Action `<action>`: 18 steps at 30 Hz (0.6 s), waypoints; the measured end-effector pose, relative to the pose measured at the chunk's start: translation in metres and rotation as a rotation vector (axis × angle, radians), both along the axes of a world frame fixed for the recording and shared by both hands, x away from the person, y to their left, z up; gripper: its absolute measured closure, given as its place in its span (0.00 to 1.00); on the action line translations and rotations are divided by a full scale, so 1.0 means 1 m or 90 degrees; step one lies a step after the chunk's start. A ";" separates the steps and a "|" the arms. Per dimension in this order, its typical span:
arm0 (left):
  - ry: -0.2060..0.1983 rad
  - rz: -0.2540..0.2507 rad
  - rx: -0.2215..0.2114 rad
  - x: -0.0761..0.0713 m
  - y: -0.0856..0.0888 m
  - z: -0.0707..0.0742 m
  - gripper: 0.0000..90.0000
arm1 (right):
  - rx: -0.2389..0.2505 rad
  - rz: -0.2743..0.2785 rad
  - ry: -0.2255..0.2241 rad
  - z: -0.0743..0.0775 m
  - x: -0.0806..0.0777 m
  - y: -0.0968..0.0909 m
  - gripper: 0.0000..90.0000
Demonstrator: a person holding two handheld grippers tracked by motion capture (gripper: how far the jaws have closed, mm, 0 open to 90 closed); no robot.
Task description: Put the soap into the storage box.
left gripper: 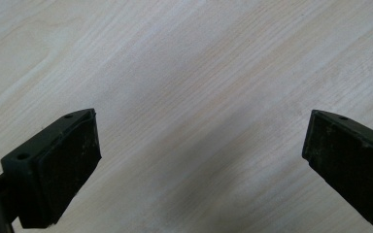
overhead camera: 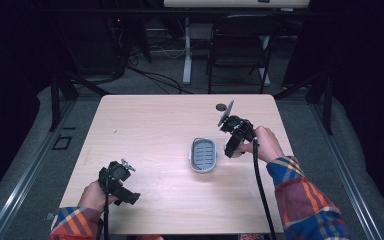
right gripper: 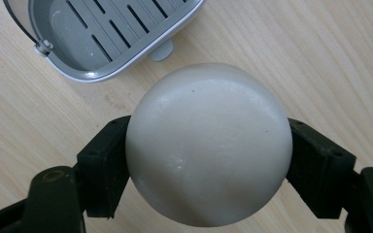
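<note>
A grey slotted soap dish (overhead camera: 203, 154) lies near the middle of the wooden table (overhead camera: 155, 130). In the right gripper view the same soap dish (right gripper: 111, 34) is at the top left, with a thin handle at its edge. My right gripper (right gripper: 206, 145) is shut on a round white soap bar (right gripper: 209, 143), its jaws pressed on both sides. In the high view this right gripper (overhead camera: 233, 147) hangs just right of the dish, with the white soap bar (overhead camera: 236, 152) beneath it. My left gripper (overhead camera: 121, 192) rests near the table's front left, open, and the left gripper (left gripper: 201, 155) has bare wood between its jaws.
A small dark round hole (overhead camera: 222, 107) sits in the table's far right part. Beyond the table stand a black chair (overhead camera: 240, 42) and a white desk leg (overhead camera: 186, 50). Dark frame posts stand at both sides.
</note>
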State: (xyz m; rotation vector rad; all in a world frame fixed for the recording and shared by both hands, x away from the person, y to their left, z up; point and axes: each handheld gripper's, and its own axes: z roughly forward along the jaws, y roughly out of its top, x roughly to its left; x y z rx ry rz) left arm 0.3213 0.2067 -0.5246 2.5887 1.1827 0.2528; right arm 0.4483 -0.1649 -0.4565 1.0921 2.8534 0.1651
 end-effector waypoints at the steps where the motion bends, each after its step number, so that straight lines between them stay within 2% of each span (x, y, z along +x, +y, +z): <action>1: 0.001 -0.001 0.001 0.000 0.000 0.000 0.00 | -0.002 0.001 -0.002 0.001 0.000 0.001 0.27; 10: 0.002 -0.001 0.001 0.000 0.000 0.000 0.00 | 0.002 0.011 -0.006 0.012 0.004 0.011 0.27; 18: 0.003 -0.002 0.001 0.000 0.000 0.000 0.00 | -0.008 0.023 -0.007 0.020 0.008 0.022 0.27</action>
